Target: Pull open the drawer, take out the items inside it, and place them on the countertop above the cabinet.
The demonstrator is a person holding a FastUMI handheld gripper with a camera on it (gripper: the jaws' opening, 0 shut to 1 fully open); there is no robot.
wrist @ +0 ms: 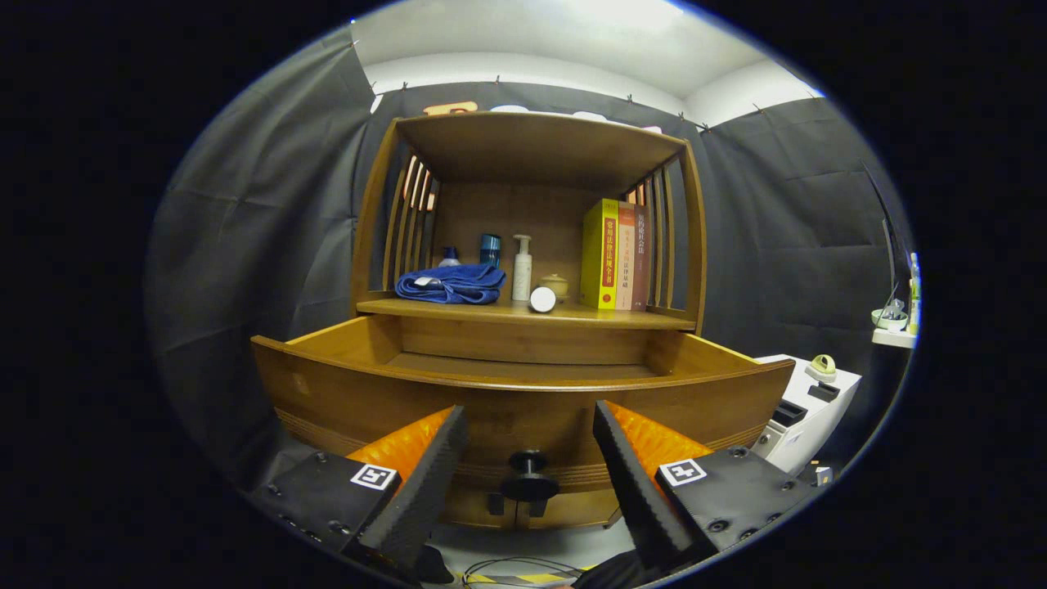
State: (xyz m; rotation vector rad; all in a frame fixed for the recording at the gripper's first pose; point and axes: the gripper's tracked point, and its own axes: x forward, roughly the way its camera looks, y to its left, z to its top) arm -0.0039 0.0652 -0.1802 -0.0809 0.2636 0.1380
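A wooden cabinet stands ahead with its drawer [523, 393] pulled out toward me. The dark round knob [528, 473] on the drawer front sits between my fingers, a little beyond their tips. My gripper [530, 425] is open, and neither finger touches the knob or the drawer front. The drawer's inside shows bare wood at the back; its front wall hides what lies lower down. On the countertop [572, 314] above lie a folded blue towel [451, 284], a white pump bottle [522, 268], a white round lid or jar on its side [542, 299], a small blue bottle [490, 249] and a small tan pot [555, 284].
Three upright books [615, 255] stand at the right end of the countertop under the slatted hutch. A white box-like unit [806, 409] stands to the cabinet's right. Cables [515, 568] lie on the floor below the drawer.
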